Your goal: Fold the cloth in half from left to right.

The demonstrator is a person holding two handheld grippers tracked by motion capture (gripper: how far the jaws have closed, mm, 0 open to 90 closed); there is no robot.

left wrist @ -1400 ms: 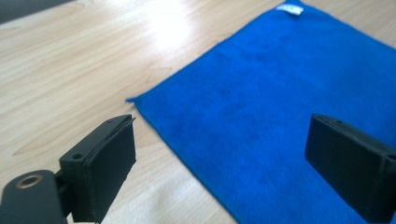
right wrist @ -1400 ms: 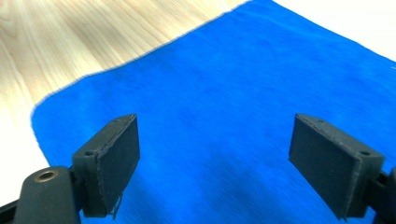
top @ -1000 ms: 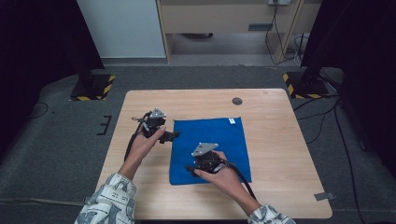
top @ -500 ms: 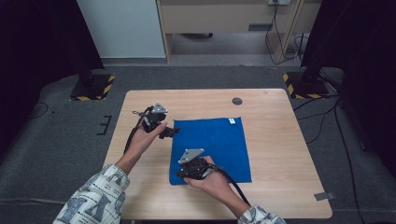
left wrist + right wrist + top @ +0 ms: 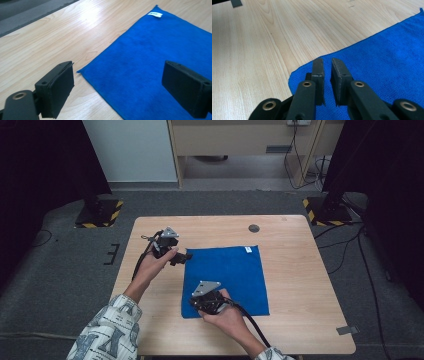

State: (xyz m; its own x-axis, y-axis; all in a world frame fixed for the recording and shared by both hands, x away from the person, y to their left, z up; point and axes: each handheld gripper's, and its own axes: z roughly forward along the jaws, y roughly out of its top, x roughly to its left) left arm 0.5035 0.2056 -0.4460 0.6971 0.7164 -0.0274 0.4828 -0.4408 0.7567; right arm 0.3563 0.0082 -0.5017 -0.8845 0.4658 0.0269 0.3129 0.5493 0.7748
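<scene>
Since the earlier frame, my right hand [image 5: 227,315] has carried its tool across the blue cloth [image 5: 227,277] from the middle toward the cloth's near left corner, and that tool's jaws have just been closing; my left hand [image 5: 159,262] has kept its place. At present my right forearm enters from the bottom edge and angles up and to the left, with the right tool [image 5: 327,68] low over the near left corner. Its jaws stand narrow, almost together, with a thin gap; whether any cloth is pinched between them I cannot tell. My left forearm, in a patterned sleeve [image 5: 102,332], reaches up and to the right, and the left tool [image 5: 117,82] sits just off the cloth's far left corner, jaws wide apart and holding nothing, that corner lying between them. Cloth lies flat and spread on the wooden surface [image 5: 300,270], roughly square with no marked long axis, edges near parallel to the surface's edges, its white label [image 5: 248,250] at the far right corner.
</scene>
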